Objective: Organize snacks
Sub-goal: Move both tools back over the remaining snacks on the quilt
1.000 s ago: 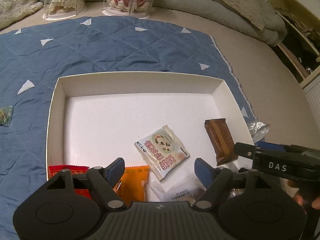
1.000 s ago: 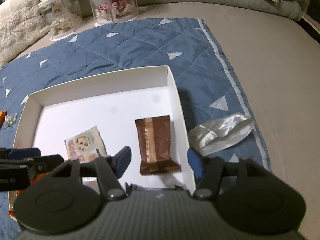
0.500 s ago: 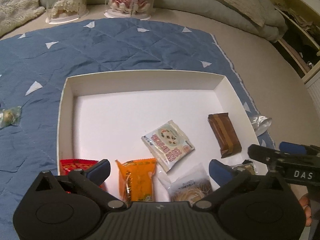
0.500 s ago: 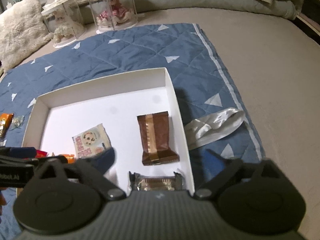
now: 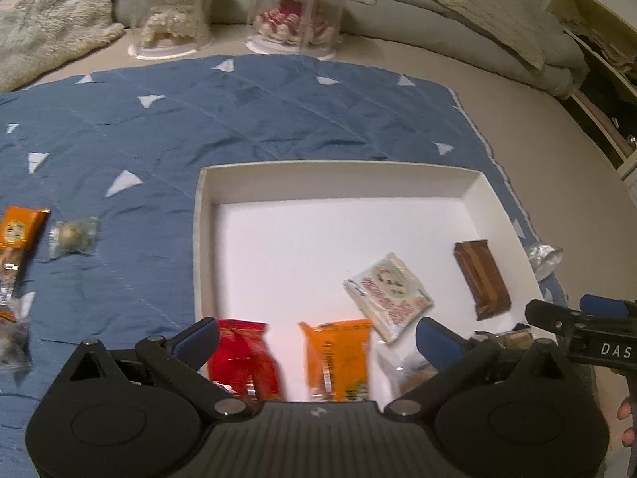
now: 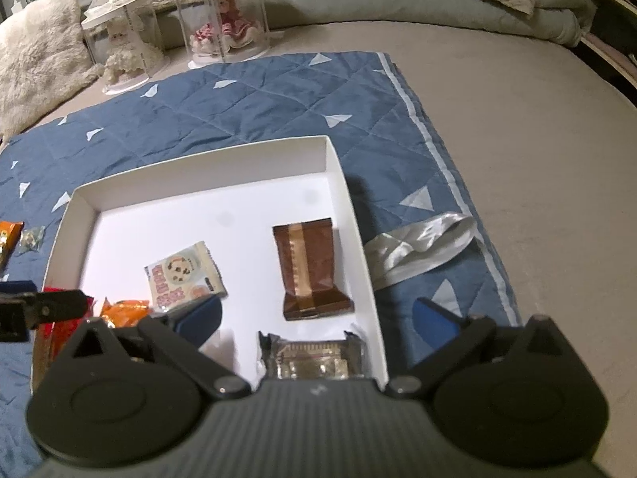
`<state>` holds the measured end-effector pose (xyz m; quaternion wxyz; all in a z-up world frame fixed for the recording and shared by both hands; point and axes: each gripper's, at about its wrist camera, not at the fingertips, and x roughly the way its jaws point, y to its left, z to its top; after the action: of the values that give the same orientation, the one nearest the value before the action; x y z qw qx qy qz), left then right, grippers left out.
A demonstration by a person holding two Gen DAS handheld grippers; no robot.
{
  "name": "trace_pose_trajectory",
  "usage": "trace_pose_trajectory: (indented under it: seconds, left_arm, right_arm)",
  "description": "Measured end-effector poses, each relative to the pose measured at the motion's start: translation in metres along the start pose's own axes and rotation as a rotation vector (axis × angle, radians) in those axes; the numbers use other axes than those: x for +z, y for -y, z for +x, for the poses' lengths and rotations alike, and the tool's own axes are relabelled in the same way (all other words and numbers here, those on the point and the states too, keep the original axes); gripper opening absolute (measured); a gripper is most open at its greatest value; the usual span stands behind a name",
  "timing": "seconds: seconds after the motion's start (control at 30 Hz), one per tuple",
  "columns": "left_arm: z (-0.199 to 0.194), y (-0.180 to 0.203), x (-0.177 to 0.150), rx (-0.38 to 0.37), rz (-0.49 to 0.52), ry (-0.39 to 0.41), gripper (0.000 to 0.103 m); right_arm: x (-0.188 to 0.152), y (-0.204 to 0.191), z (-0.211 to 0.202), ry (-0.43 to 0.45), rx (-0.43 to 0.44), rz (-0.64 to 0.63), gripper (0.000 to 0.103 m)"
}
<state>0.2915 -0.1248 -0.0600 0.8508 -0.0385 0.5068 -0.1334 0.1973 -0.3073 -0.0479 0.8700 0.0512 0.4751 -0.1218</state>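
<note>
A white shallow box [image 5: 338,169] [image 6: 207,157] lies on a blue quilt. Inside it lie a red packet [image 5: 243,352], an orange packet [image 5: 338,348], a white cookie packet [image 5: 388,292] [image 6: 183,275], a brown packet [image 5: 481,277] [image 6: 310,265] and a clear-wrapped wafer bar [image 6: 314,358]. My left gripper [image 5: 318,340] hangs open over the box's near edge, above the red and orange packets, holding nothing. My right gripper [image 6: 316,318] is open above the wafer bar, empty. Out on the quilt lie an orange bar [image 5: 18,235], a small green-wrapped sweet [image 5: 73,235] and a silver packet [image 6: 422,243].
Two clear cases with dolls [image 5: 294,4] [image 6: 223,20] stand beyond the quilt [image 5: 239,115]. A fluffy cushion [image 6: 36,63] lies at the far left, grey bedding along the back, and shelving [image 5: 597,59] at the right. A hand [image 5: 627,418] shows at the right edge.
Both grippers opened wide. The left view swung left, bringing the orange bar and sweet on the quilt into sight. The wafer bar now lies in the box below the right gripper.
</note>
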Motion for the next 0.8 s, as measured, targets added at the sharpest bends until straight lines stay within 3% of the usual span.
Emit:
trace_pose_trajectory:
  seconds: [0.8]
  left_arm:
    - [-0.06,-0.147,-0.006,0.18,-0.138,0.092,0.103]
  right_arm:
    - [0.028,-0.114,-0.005,0.058,0.132,-0.106,0.103]
